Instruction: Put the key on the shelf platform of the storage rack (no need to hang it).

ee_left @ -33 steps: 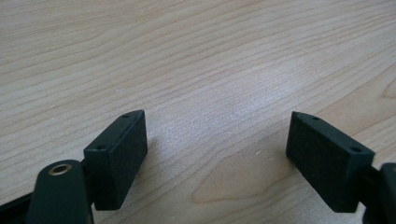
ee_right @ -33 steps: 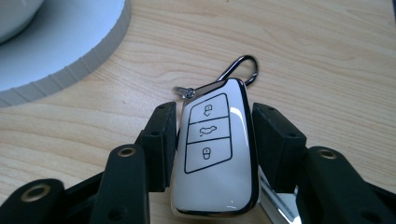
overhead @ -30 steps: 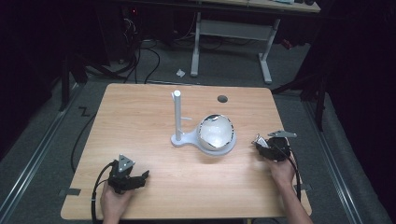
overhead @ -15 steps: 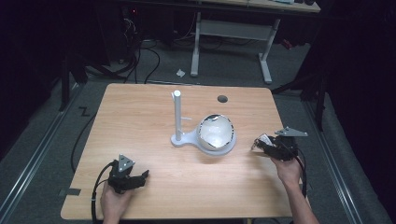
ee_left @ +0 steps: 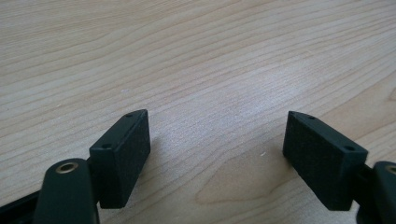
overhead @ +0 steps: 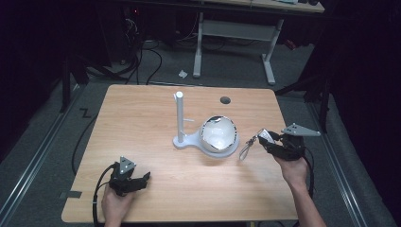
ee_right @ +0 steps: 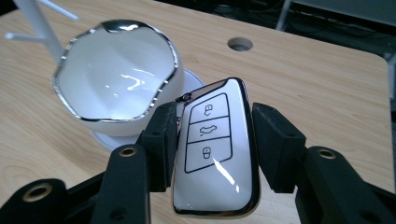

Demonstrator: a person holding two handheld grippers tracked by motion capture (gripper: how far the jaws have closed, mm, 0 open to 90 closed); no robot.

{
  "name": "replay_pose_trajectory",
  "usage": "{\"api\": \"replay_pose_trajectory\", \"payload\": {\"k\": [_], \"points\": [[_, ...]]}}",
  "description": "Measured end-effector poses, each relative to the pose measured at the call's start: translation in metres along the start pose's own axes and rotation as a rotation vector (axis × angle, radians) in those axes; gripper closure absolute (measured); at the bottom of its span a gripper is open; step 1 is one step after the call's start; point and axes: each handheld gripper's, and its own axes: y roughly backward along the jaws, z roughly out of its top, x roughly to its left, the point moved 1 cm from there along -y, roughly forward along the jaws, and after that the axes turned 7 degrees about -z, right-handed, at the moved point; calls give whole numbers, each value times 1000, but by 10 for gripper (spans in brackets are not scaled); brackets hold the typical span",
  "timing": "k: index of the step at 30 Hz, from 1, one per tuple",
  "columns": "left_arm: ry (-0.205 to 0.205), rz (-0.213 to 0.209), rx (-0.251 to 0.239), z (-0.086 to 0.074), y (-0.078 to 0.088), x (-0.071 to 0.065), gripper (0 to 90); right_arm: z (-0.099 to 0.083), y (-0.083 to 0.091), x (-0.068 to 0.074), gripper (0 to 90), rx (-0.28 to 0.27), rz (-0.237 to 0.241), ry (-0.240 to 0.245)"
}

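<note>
Right gripper view shows the right gripper (ee_right: 212,135) with its jaws closed on the sides of a key fob (ee_right: 217,149), glossy white with a chrome rim and three button icons facing the camera. The fob's long axis runs along the jaws, and its far end points toward the bowl (ee_right: 116,86), which sits ahead and a little to the left in that view, close by. A metal ring (overhead: 247,150) hangs from the fob's far end, dangling above the tabletop (overhead: 142,118) between gripper and bowl.

From the high view, the bowl rests on the round base of a white stand (overhead: 180,118) near the middle of the tabletop, its open mouth tilted up and toward the right edge. The right gripper (overhead: 270,141) is just off the bowl's right side, toward the right edge, so it is far nearer than the left gripper (overhead: 137,182), which lies wide open and empty on the wood near the front-left corner.

Judging by this, the coming move is a short carry leftward and slightly up over the chrome rim, with the ring leading and the fob following end-first.
</note>
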Motion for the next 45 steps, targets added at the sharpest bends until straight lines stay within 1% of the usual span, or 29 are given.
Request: {"api": "replay_pose_trajectory", "payload": {"k": [8,11,18,19,20,24,31,34,37,39,45], "points": [[0,3,-1,0,0,0,236,15,17,10,530,-47,72,29],[1,5,-1,0,0,0,235,22,21,12,530,-60,97,19],[3,8,-3,0,0,-1,235,39,24,25,531,-83,152,44],[3,8,-3,0,0,-1,235,39,24,25,531,-83,152,44],[2,9,-3,0,0,-1,235,43,24,27,532,-86,170,47],[2,10,-3,0,0,-1,235,50,25,31,532,-94,190,46],[3,10,-3,0,1,-1,236,62,19,37,532,-97,226,60],[3,11,-3,0,1,-1,236,68,15,40,532,-96,229,63],[3,10,-3,0,1,-1,236,72,9,42,532,-99,232,63],[4,10,-4,0,1,-1,236,73,3,42,531,-97,237,55],[3,11,-3,0,1,-1,236,75,-14,45,531,-77,234,49]]}}
